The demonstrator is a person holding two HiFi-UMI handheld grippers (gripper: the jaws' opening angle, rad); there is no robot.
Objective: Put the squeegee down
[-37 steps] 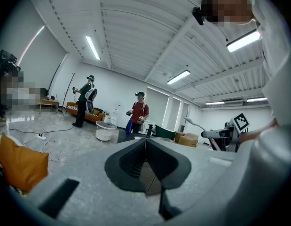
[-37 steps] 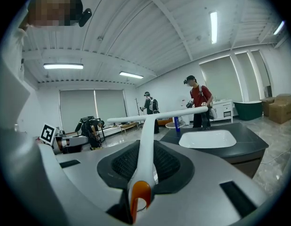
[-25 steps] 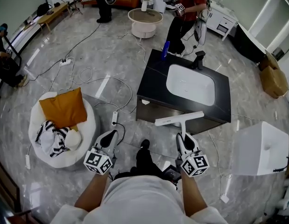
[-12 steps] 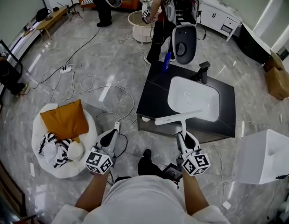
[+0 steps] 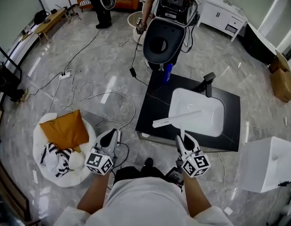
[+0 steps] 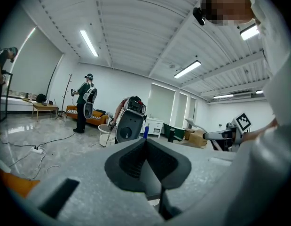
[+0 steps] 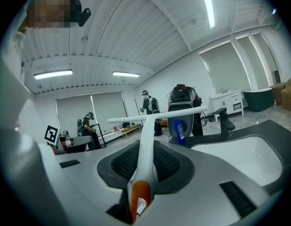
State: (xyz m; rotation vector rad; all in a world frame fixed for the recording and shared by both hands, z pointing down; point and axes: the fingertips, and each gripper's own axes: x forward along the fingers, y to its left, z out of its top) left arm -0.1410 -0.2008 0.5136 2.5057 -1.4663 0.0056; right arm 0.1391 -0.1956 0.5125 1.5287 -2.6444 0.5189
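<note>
Bright ceiling strip-lighting, fisheye-warped edges

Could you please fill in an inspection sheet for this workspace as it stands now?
Surface: black counter with a white sink set in it.
Job's things: squeegee, gripped by its handle, blade over the sink's near side; not yet put down.
Clutter: blue bottle and tap at the counter's far edge.
Grippers: left gripper shut, empty; right gripper shut on the squeegee.
Cables: loose cables across the floor.
Surroundings: cushioned seat, white box, people beyond.
</note>
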